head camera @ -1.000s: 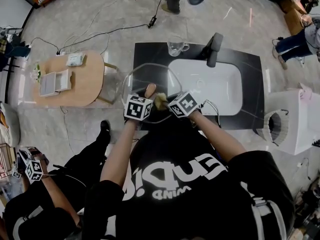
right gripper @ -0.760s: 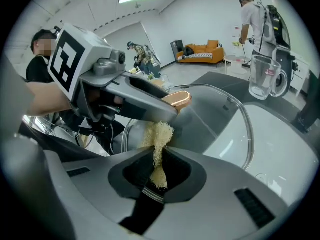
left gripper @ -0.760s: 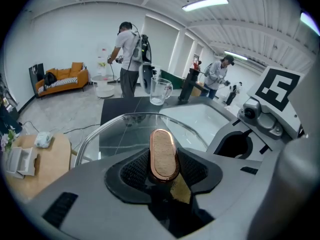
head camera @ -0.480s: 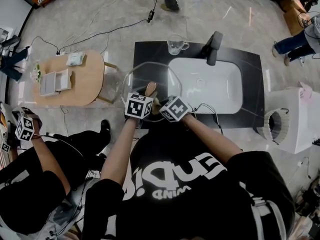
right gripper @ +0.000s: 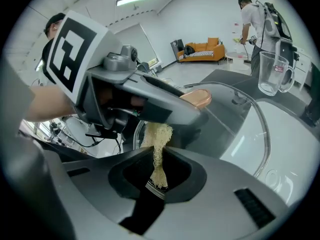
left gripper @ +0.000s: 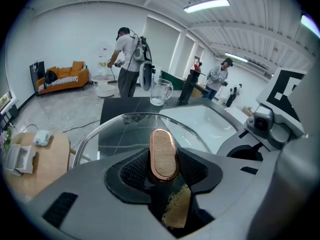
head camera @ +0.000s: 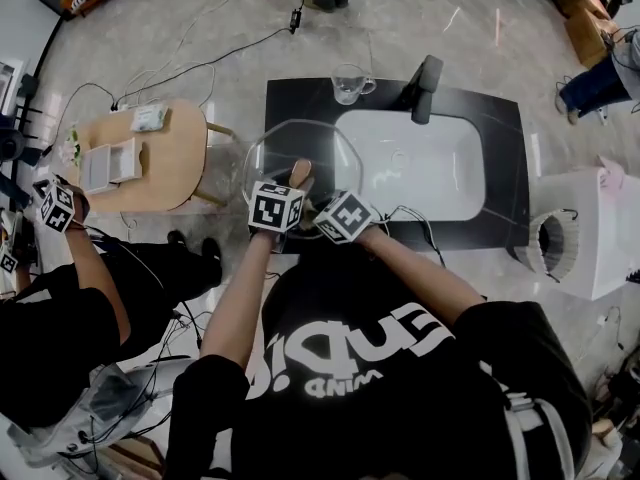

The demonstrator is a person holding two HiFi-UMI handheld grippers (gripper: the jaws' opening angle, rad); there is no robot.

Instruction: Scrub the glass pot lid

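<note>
The glass pot lid (head camera: 300, 148) hangs tilted over the left end of the black counter. Its copper-rimmed wooden handle (left gripper: 164, 154) sits between the mesh pads of my left gripper (left gripper: 164, 170), which is shut on it. My right gripper (right gripper: 159, 176) is shut on a pale yellow fibrous scrubber (right gripper: 157, 139). The scrubber's free end reaches up under the left gripper, against the near part of the lid (right gripper: 245, 114). In the head view the two marker cubes stand side by side, left gripper (head camera: 296, 190) and right gripper (head camera: 318, 208). The scrubber (left gripper: 176, 209) also shows below the handle.
A white sink (head camera: 420, 168) is set in the black counter (head camera: 500, 128), with a dark faucet (head camera: 425, 86) and a glass mug (head camera: 350, 86) behind it. A small wooden table (head camera: 160, 158) stands to the left. Another person with grippers (head camera: 55, 208) is at far left, and a white bin (head camera: 580, 238) at right.
My right gripper has moved left with the scrubber, closer to the left gripper and under the lid. The left gripper and lid have stayed put. The person at left has shifted.
</note>
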